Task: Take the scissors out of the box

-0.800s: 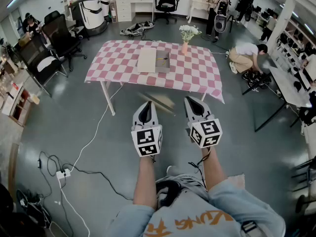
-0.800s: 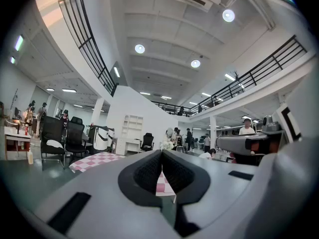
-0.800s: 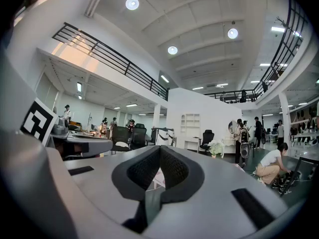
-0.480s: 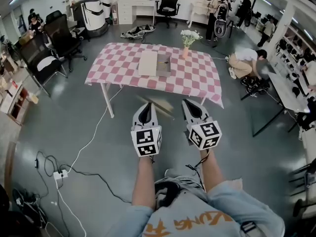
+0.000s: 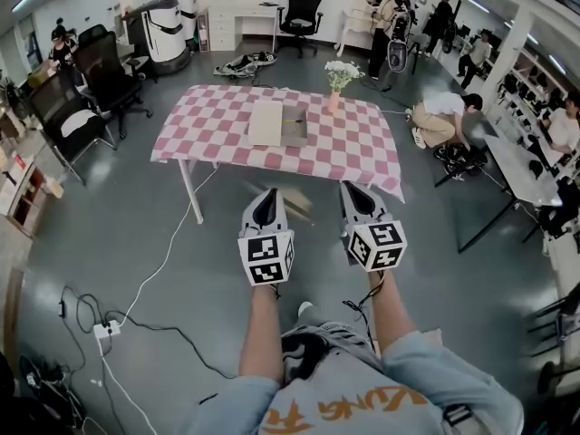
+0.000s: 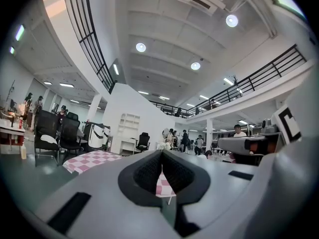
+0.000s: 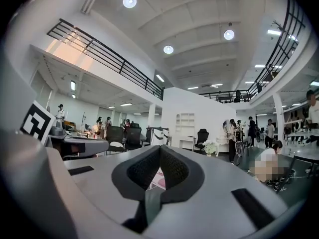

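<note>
Head view puts the open box [image 5: 296, 127], the scissors in it too small to make out, on the table [image 5: 362, 148] straight ahead, well apart from the empty, clenched left hand-held gripper [image 5: 265, 198] and right hand-held gripper [image 5: 355, 190], the left seemingly slightly nearer.

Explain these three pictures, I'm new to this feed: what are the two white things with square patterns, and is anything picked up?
No robot: a person holds two two-jaw grippers. The head view looks down from the person's head at the left gripper and right gripper, each bearing a marker cube. The other two come from cameras riding on each gripper, looking along its jaws. Both pairs of jaws are together, holding nothing. Ahead stands a table with a checked cloth; on it a grey box, a pale flat panel beside it, and a vase of flowers. The box's contents are too small to make out.
</note>
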`<move>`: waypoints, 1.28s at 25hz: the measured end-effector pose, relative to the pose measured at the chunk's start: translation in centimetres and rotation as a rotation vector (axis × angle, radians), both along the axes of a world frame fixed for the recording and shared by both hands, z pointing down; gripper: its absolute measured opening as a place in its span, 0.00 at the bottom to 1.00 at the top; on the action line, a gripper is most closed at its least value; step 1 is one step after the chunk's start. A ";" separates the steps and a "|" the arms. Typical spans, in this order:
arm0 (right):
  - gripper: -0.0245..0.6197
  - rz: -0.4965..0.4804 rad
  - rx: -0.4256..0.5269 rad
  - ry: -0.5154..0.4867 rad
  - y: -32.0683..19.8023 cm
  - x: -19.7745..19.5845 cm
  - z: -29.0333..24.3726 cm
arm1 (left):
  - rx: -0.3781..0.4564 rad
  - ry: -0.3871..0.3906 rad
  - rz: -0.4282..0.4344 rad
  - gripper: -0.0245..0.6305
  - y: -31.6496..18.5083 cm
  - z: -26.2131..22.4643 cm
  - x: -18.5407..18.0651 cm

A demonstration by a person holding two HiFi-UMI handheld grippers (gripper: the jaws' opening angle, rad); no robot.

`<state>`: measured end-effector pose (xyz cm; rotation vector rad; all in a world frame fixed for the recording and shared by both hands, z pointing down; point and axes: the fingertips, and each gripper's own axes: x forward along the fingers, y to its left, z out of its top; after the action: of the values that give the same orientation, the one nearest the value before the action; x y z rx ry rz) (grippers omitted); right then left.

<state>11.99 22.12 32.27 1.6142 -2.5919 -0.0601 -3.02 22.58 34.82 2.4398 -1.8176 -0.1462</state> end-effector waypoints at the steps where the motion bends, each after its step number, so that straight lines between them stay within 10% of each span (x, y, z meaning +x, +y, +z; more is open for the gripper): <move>1: 0.03 0.000 -0.001 0.006 -0.1 0.0 0.1 | -0.003 0.004 -0.001 0.07 -0.3 0.1 -0.1; 18: 0.03 0.022 0.015 -0.015 -4.8 1.8 -0.4 | 0.011 0.063 -0.056 0.07 -5.1 0.2 -3.3; 32: 0.03 -0.033 -0.051 -0.063 -18.6 0.6 3.5 | -0.045 0.014 -0.076 0.07 -16.6 3.5 -3.0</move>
<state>12.55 3.50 35.79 1.5820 -2.6433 0.0553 -6.03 6.02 38.37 2.3354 -1.8873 -0.1256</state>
